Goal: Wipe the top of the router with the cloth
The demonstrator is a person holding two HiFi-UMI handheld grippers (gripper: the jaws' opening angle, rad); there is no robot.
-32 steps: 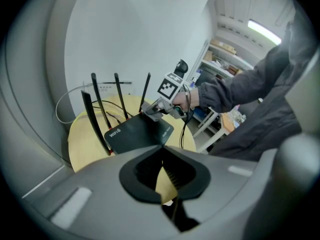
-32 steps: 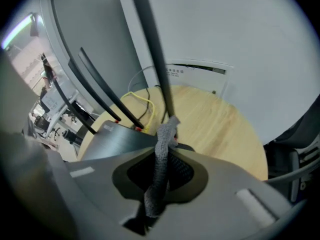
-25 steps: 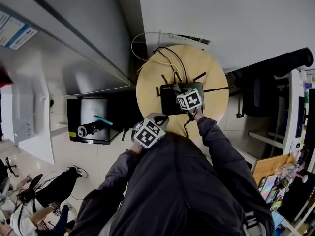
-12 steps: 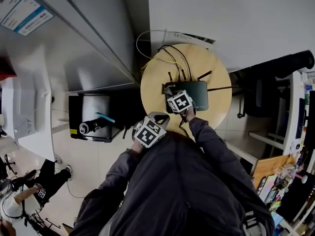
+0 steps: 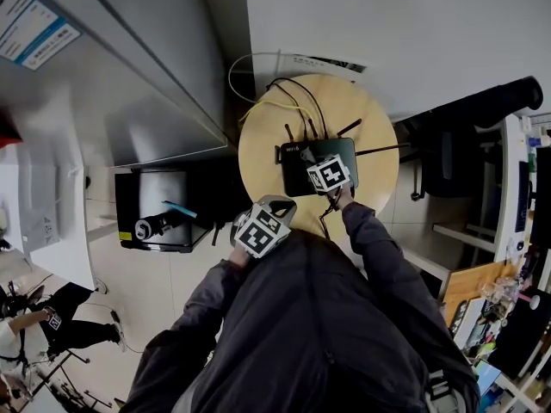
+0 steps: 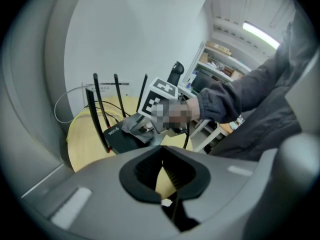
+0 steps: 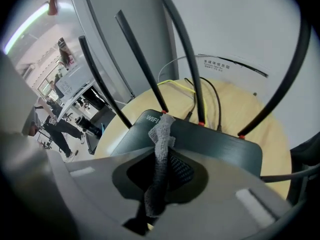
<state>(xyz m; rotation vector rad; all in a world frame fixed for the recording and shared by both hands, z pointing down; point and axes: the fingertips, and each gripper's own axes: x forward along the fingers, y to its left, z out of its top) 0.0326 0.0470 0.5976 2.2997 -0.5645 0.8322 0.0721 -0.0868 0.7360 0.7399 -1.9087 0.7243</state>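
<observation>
A black router (image 5: 297,172) with several upright antennas lies on a round wooden table (image 5: 263,144). My right gripper (image 5: 317,162) is over the router's top, shut on a grey cloth (image 7: 161,146) whose end lies on the router (image 7: 220,141) near its WiFi label. My left gripper (image 5: 263,228) hangs off the table's near-left edge, close to the person's body, its jaws together with nothing in them. The left gripper view shows the router (image 6: 119,137), the cloth (image 6: 131,125) and the right gripper (image 6: 147,128) from the side.
Yellow and black cables (image 5: 288,101) run from the router's back toward the wall. A black open case (image 5: 159,209) sits on the floor to the left. A dark chair (image 5: 452,157) stands right of the table. A grey partition (image 5: 146,76) is at the left.
My right gripper slid the cloth toward the router's left side, then back toward the right. The left gripper has stayed put.
</observation>
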